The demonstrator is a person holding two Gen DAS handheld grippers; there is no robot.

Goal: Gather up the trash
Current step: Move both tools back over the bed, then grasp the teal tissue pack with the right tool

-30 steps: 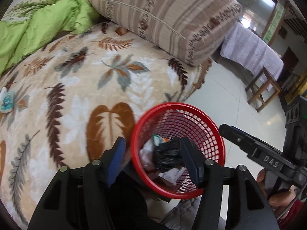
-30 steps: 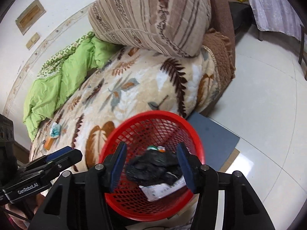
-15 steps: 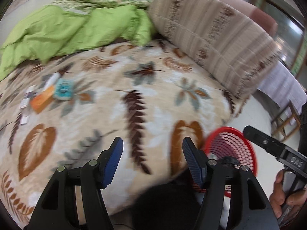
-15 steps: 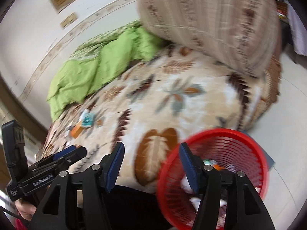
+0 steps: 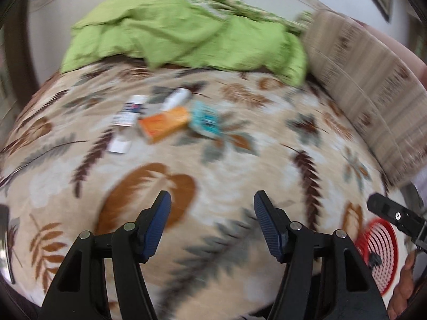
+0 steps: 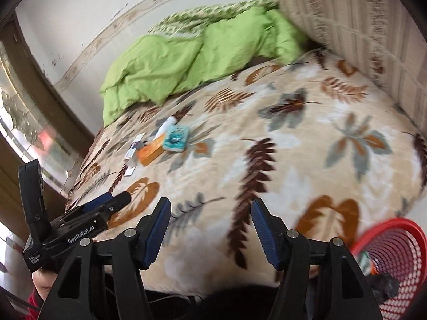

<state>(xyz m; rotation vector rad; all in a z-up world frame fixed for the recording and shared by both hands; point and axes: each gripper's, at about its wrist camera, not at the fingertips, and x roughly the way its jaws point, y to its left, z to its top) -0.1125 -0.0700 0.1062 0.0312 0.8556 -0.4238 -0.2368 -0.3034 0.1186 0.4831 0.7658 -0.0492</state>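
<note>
Your left hand-held gripper (image 5: 210, 222) hung over the bed (image 5: 240, 165) with its jaws apart and nothing between them. Your right hand-held gripper (image 6: 210, 224) was opening, also bare. Beyond both, far up the leaf-print blanket and just short of the green quilt (image 5: 186, 34), the trash lay huddled: an orange box (image 5: 165, 125), a teal packet (image 5: 205, 118) touching it, white papers (image 5: 125, 117) beside, all smeared by blur. The red basket (image 6: 395, 264), at the bed's near corner, was cut off by the frame; something black lay inside.
</note>
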